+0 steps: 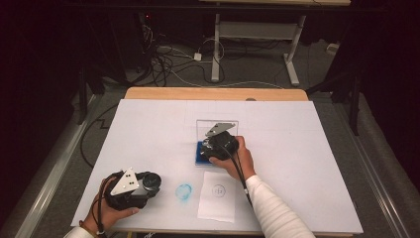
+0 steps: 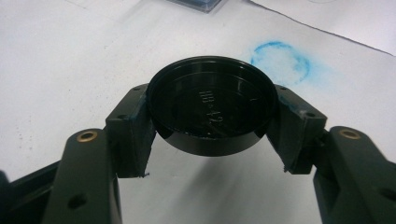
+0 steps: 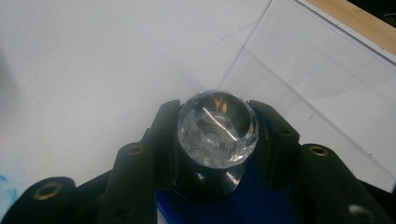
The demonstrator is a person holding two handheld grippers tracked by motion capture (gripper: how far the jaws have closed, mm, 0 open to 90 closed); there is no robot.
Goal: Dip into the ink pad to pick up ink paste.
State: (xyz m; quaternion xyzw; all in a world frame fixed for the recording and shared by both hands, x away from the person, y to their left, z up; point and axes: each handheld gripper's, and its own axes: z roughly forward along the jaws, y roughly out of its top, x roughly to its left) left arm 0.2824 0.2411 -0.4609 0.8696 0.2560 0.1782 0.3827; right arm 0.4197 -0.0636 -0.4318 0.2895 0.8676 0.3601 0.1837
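**A:** High view first. What have you got?

**B:** I see the left gripper (image 1: 132, 187) near the left front edge of the white table (image 1: 148, 129), parked. The right gripper (image 1: 221, 144) is mid-table, over the blue ink pad (image 1: 200, 154), whose clear lid (image 1: 204, 128) stands open behind it. A blue ring smudge (image 1: 183, 192) sits on the table between the two hands, just left of a paper slip (image 1: 218, 196) that carries a faint round mark.

**A:** Left gripper view?

**B:** Jaws are closed on a black round cap (image 2: 211, 105), clamped at its sides, lettering visible on its face. The smudge (image 2: 280, 61) lies just beyond it.

**A:** Right gripper view?

**B:** Jaws are closed on the stamp (image 3: 215, 140), gripped just under its faceted clear knob. Its black base is down on the blue pad (image 3: 261, 200).

**A:** Progress?

**B:** My read: cap off, one print already on the slip, stamp inking now. Left to do: lift, press on paper, recap. I can't tell how well it has inked.
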